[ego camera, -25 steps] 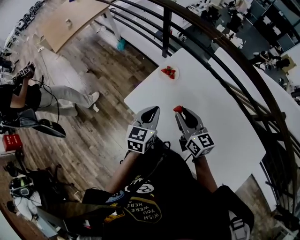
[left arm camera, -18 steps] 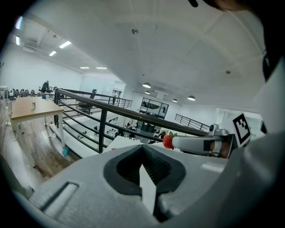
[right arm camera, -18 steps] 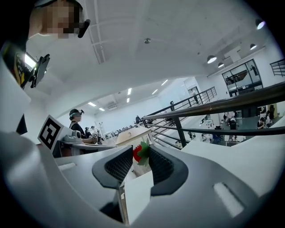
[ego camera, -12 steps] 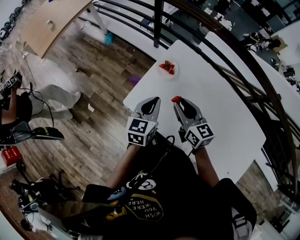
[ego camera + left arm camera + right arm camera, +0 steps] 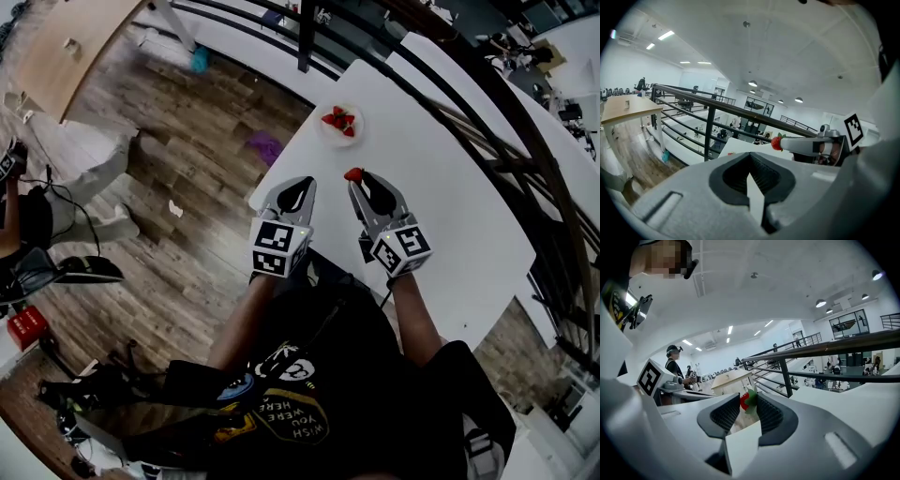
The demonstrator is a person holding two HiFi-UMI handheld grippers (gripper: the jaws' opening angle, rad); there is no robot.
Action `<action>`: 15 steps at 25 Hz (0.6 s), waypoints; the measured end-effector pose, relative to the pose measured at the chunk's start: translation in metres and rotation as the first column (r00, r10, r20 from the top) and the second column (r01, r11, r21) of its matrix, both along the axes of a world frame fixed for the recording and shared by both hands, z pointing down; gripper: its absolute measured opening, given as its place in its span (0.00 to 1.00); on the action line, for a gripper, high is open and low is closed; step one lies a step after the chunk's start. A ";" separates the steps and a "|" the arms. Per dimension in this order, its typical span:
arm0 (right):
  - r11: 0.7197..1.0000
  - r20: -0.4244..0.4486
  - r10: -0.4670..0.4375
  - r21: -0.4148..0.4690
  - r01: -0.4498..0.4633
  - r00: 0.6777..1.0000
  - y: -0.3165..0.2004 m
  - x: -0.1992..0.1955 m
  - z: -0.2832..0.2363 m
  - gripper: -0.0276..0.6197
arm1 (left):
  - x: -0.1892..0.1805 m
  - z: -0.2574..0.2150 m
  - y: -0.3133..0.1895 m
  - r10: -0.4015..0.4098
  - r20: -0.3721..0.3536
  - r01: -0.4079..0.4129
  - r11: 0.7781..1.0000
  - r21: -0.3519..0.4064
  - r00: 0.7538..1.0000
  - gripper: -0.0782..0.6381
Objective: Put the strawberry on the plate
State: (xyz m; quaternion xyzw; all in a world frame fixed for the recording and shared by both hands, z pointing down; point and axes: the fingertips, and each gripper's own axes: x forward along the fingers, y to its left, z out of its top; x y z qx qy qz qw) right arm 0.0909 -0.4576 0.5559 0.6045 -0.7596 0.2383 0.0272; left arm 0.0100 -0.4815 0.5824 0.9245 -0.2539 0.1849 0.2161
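Observation:
A small white plate (image 5: 325,130) with a few red strawberries (image 5: 339,119) stands near the far left corner of the white table (image 5: 441,216). My right gripper (image 5: 356,178) is shut on one red strawberry (image 5: 352,174), held at its tips over the table, short of the plate. In the right gripper view the strawberry (image 5: 745,400) with its green leaves sits between the dark pads of the right gripper (image 5: 749,399). My left gripper (image 5: 303,184) hovers beside it at the table's left edge, shut and holding nothing. The left gripper view shows the left gripper (image 5: 751,153) with tips together and the held strawberry (image 5: 776,143) to the right.
A dark metal railing (image 5: 469,103) runs behind the table. The table's left edge drops to a wood floor with a purple scrap (image 5: 265,145). A person (image 5: 37,202) sits at far left, and a wooden table (image 5: 66,47) stands at the top left.
Both grippers have moved forward over the table toward the plate, the right one still carrying the strawberry. The gap between strawberry and plate has shrunk.

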 end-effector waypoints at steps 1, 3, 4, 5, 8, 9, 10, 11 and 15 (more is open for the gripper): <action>1.000 -0.001 0.001 -0.013 -0.001 1.000 -0.008 -0.003 0.011 0.22 | 0.000 0.009 -0.006 0.006 0.010 -0.006 1.000 -0.004 1.000 0.11; 0.999 -0.001 0.001 -0.046 -0.001 1.000 -0.019 -0.006 0.034 0.22 | 0.002 0.027 -0.014 0.019 0.033 -0.019 1.000 -0.018 0.999 0.11; 0.998 -0.002 0.002 -0.061 -0.002 1.000 -0.022 -0.006 0.044 0.22 | 0.005 0.035 -0.015 0.026 0.044 -0.025 0.999 -0.024 0.999 0.11; 0.997 -0.004 0.003 -0.073 -0.003 1.000 -0.025 -0.006 0.053 0.22 | 0.007 0.041 -0.016 0.031 0.054 -0.030 0.999 -0.028 0.998 0.11; 0.995 0.001 0.002 -0.097 -0.002 1.000 -0.035 -0.003 0.072 0.22 | 0.013 0.056 -0.023 0.025 0.073 -0.023 0.999 -0.033 0.997 0.11; 0.995 0.002 -0.002 -0.103 0.002 1.000 -0.038 -0.002 0.077 0.22 | 0.014 0.060 -0.025 0.019 0.072 -0.016 0.999 -0.040 0.997 0.11; 0.994 -0.002 -0.009 -0.110 0.009 1.000 -0.041 -0.002 0.083 0.22 | 0.015 0.063 -0.027 0.013 0.070 -0.009 0.999 -0.047 0.997 0.11; 0.993 -0.006 -0.016 -0.117 0.015 1.000 -0.044 -0.001 0.089 0.22 | 0.017 0.066 -0.029 0.009 0.069 -0.005 0.999 -0.052 0.998 0.11; 0.989 -0.014 -0.027 -0.144 0.024 1.000 -0.059 0.003 0.110 0.22 | 0.023 0.083 -0.039 0.007 0.084 -0.001 0.998 -0.061 0.996 0.11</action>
